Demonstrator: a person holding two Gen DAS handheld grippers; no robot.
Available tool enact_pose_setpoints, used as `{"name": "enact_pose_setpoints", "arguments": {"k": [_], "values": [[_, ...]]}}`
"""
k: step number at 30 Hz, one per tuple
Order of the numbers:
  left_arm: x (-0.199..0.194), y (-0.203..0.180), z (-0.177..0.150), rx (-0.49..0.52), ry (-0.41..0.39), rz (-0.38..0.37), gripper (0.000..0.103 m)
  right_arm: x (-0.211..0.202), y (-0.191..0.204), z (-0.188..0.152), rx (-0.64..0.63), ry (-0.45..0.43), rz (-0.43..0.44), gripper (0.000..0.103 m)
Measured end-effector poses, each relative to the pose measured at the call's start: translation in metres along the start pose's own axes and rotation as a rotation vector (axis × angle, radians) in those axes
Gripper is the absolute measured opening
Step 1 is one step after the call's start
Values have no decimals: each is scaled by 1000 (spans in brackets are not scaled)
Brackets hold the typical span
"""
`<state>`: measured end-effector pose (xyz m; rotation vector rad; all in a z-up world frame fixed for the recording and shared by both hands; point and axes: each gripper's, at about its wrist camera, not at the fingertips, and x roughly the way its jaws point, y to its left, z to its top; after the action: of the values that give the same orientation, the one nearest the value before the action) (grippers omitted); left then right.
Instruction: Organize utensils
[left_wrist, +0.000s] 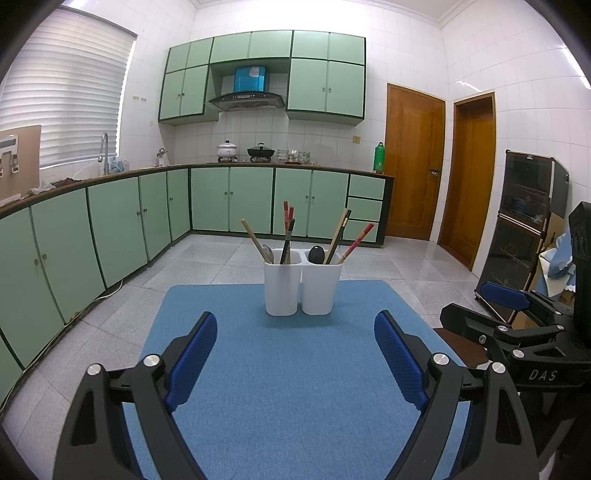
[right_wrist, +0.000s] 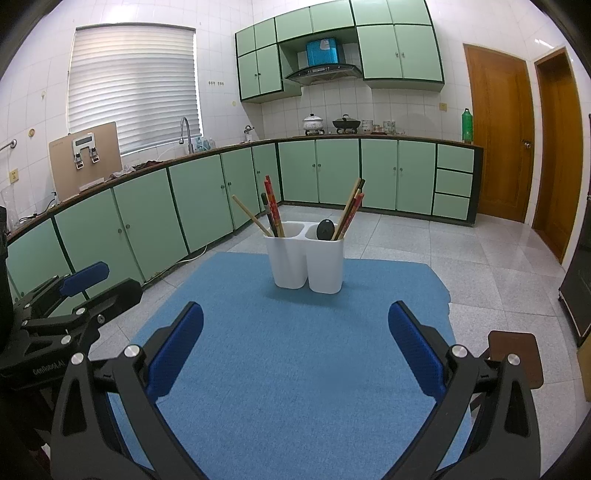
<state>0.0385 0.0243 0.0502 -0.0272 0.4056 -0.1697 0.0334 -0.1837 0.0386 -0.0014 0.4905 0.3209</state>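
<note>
A white two-compartment utensil holder stands at the far end of a blue mat. Chopsticks and spoons stick up from both compartments: several red, dark and wooden chopsticks with a metal spoon on the left, a black spoon with more chopsticks on the right. My left gripper is open, empty and short of the holder. My right gripper is likewise open and empty, and shows at the right edge of the left wrist view.
Green kitchen cabinets line the wall behind, with pots on the counter. A brown stool stands right of the mat. A dark cabinet sits at the far right. Tiled floor surrounds the table.
</note>
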Motion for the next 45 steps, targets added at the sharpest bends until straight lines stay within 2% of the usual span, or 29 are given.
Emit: {"name": "enact_pose_setpoints", "arguments": {"k": [45], "values": [[1,1,-3,-5,10,-5,85,5,4,-4,4,8,-1,97]]}}
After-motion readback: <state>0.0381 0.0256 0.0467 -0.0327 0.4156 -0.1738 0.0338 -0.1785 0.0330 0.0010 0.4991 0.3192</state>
